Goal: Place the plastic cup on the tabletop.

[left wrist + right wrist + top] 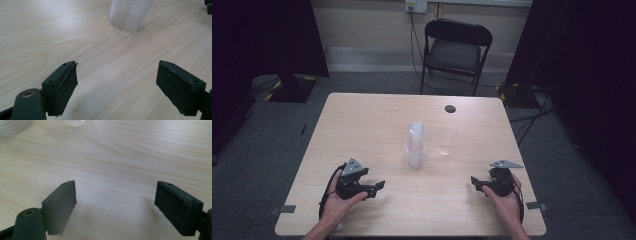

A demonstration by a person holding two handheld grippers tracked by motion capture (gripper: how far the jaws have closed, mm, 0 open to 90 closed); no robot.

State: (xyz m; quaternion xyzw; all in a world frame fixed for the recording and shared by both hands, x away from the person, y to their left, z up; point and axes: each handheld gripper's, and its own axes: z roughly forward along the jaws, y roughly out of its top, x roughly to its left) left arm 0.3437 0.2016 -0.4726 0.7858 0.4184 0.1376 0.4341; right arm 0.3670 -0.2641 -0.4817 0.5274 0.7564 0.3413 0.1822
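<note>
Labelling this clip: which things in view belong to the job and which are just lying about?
Job:
- stack of clear cups, upright mid-table
- single clear cup, upright, beside the stack, apart from it
- left tool, open, near table edge
- right tool, open, near table edge

Lying about:
- black folding chair behind the table
- dark round cable port in the tabletop
- wall socket with cables

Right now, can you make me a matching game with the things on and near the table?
Things:
1. stack of cups
2. single clear cup
3. chair
4. left gripper

Places or states:
A. black, on the floor beyond the table's far edge
B. open, empty, near the table's front left
C. tall and cloudy white, mid-table
D. see-through, standing just right of the stack

Pairs: 1-C, 2-D, 3-A, 4-B
</note>
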